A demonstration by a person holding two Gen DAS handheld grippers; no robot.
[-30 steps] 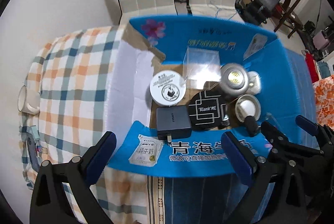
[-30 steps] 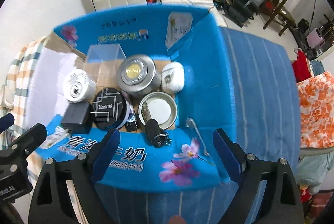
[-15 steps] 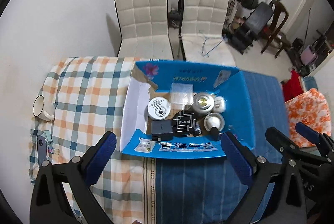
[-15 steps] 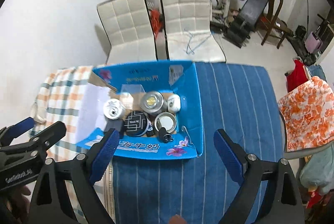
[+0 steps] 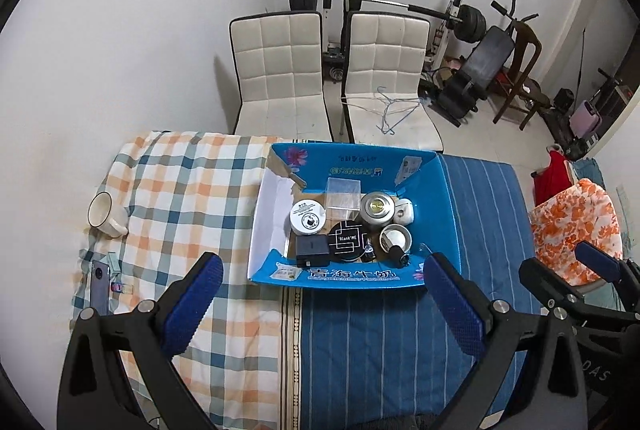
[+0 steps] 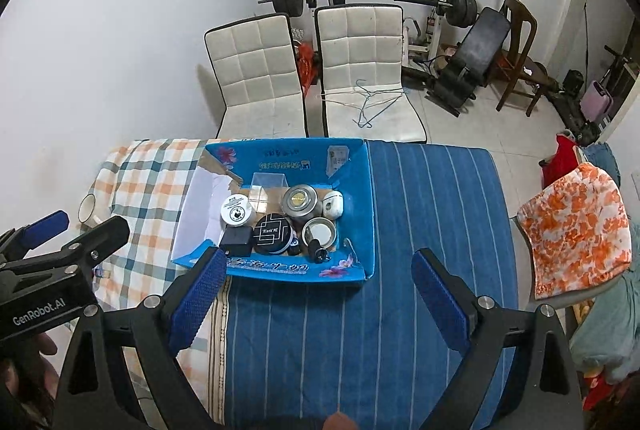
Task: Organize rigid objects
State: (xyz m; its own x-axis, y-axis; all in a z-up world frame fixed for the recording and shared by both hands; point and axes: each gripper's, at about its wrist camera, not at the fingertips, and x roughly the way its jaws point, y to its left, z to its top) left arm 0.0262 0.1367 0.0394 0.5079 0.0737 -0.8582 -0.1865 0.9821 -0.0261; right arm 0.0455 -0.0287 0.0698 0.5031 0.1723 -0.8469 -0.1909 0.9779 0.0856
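While grippers (image 5: 320, 294) gape, box (image 6: 360, 213) contents overlap, indistinct

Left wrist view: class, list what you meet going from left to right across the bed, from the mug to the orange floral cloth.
White mug → checked blanket → blue cardboard box → blue striped sheet → orange floral cloth.

Both hand-held grippers (image 5: 320, 294) (image 6: 316, 290) farther from box (image 5: 448, 197)
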